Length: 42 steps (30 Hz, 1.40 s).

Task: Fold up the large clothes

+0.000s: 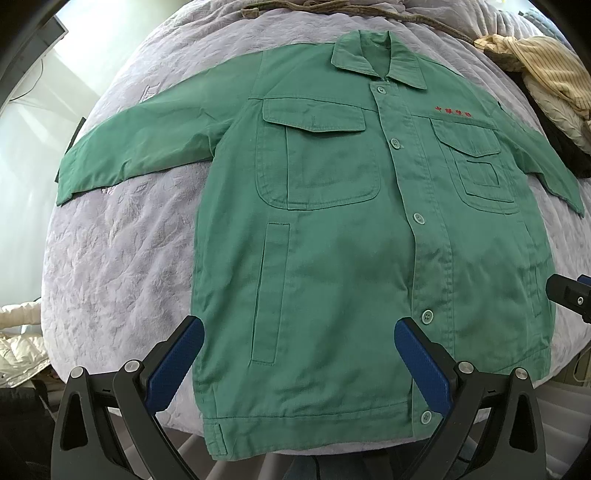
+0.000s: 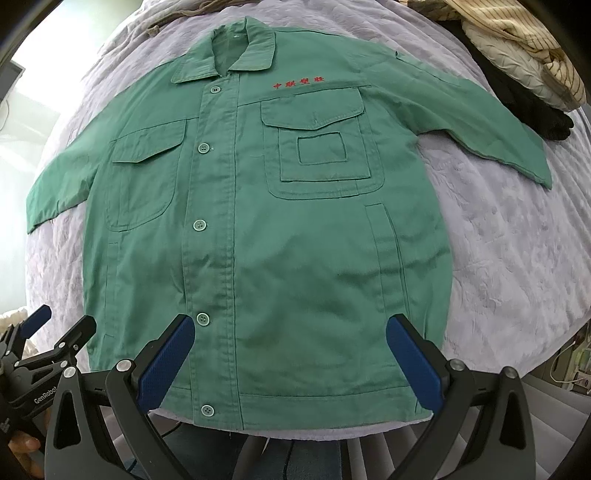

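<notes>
- Blue-padded fingers (image 1: 173, 369) of the left gripper (image 1: 299, 365) stand spread wide, grasping nothing, above the lower left part of a green work jacket (image 1: 332, 240).
- Between those fingers lie the jacket's hem and a vertical welt pocket (image 1: 269, 291); the right-hand pad sits just beside the lower buttons of the placket (image 1: 424, 317).
- Fingers (image 2: 413, 365) of the right gripper (image 2: 290, 362) are likewise released and wide apart, hovering over the hem on the jacket's other side, with one button (image 2: 202, 318) just beside the left pad.
- In the right wrist view the left gripper (image 2: 55, 328) shows at the lower left edge, its jaws also parted.
- The jacket lies flat, front up and buttoned, on a pale lilac textured bedspread (image 1: 122, 258), collar (image 1: 376, 59) away from the cameras and hem hanging slightly over the near edge.
- Both sleeves (image 1: 140, 147) stretch out sideways; two flapped chest pockets (image 2: 317, 147) sit either side of the placket, with red embroidered characters (image 2: 297, 83) above one of them.
- Beyond the far sleeve (image 2: 480, 122), a heap of other clothes (image 2: 517, 48), striped cream fabric over something black, rests on the bedspread.
- A brownish cord or strap (image 1: 332, 11) lies past the collar.
</notes>
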Motion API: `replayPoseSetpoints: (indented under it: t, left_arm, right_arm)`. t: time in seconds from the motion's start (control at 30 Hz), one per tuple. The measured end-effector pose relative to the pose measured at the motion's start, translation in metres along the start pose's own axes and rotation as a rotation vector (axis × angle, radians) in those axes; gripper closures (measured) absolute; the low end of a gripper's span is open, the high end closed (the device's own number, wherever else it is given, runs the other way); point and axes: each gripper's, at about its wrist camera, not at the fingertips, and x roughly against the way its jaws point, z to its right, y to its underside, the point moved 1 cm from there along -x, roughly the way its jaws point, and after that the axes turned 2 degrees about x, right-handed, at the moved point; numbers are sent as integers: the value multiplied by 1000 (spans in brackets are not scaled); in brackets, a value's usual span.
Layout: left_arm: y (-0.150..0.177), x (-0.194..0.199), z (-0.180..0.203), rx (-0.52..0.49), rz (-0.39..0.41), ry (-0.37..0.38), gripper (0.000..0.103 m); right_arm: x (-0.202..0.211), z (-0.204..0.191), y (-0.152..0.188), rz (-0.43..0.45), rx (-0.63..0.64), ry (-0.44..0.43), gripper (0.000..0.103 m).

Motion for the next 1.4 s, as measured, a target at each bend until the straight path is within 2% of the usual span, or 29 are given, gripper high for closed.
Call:
replayPoseSetpoints:
  t: [0.17,0.7,0.97,1.03,1.13,1.27,1.4]
  left_arm:
    - [0,0,0,-4,-5,-13,0]
    - [-2,-2,-2,14,-14,41,0]
    - [-1,-5,-7,26,-16,64,0]
    - [-3,-8,-14,55,-8,93,0]
    - [-7,-14,-26,82,-13,95,0]
    - [-16,-23,-48,124,7,152,0]
    - [-35,-38,-94,235,54,228,0]
  right_arm:
    - [0,0,0,0,0,0,0]
    - [-3,-4,3,-1,-2,-9,0]
    - [-5,-10,3,4,-25,-58,0]
    - [-8,-15,2,1,-29,-63,0]
    - [-13,-24,1,11,-22,-81,0]
    - [-20,-45,-3,59,5,-162,0]
    - [-41,-78,-13,2,61,-231,0]
